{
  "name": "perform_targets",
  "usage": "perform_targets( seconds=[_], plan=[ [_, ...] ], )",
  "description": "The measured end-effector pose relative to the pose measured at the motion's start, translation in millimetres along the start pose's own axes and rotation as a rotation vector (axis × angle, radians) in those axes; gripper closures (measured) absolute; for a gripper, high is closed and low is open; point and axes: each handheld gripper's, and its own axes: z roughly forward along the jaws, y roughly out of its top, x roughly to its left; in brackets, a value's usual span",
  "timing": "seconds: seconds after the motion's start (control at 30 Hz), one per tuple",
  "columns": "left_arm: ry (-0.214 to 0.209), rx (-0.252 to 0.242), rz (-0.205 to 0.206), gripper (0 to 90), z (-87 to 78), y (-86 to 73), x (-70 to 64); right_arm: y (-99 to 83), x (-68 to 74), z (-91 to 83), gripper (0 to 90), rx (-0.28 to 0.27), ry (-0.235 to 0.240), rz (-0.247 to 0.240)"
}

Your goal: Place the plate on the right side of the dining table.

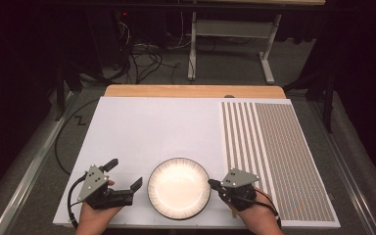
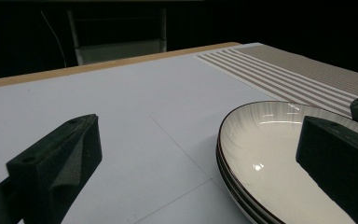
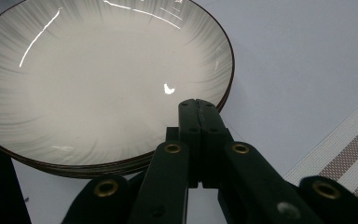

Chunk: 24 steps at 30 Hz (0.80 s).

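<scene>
No text, label, brand, number or sign can be read anywhere; the plate (image 1: 178,188) bears only fine radial lines, and the mat (image 1: 279,147) only plain stripes and a woven pattern.

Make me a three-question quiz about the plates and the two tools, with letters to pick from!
1. Where do the plates sit?
A. between the two tools
B. on the striped mat
C. on the floor

2. What colour is the line round the plates' rim?
A. red
B. dark
C. yellow

3. How do the jaws of the right tool stand?
A. wide apart
B. pressed together
C. closed round a spoon

Answers:
1. A: in the high view the left tool is on one side and the right tool on the other, on the white sheet.
2. B: a thin dark line edges the pale dish.
3. B: the right gripper view shows both jaws meeting with nothing between, tip just over the rim.
</scene>
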Motion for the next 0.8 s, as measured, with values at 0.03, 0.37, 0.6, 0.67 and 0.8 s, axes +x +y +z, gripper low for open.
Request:
perform_targets(
  seconds=[0.03,0.37,0.6,0.67,0.8],
  plan=[
    [-0.001,0.000,0.002,0.9,-0.3,0.0,0.1,0.1,0.1,0.2,90.0,0.001,-0.002,-0.005],
    [-0.001,-0.003,-0.002,0.9,-0.8,0.3,0.7,1.0,3.2,2.8,90.0,0.006,0.007,-0.010],
    [0.000,-0.007,-0.005,0.9,-1.2,0.5,1.1,1.5,3.6,3.0,90.0,0.006,0.007,-0.009],
    [0.000,-0.008,-0.004,0.9,-1.1,0.6,1.0,1.7,3.6,3.0,90.0,0.005,0.007,-0.008],
    [0.000,-0.008,-0.003,0.9,-1.3,0.7,1.1,2.0,3.9,3.0,90.0,0.005,0.005,-0.009]
  ],
)
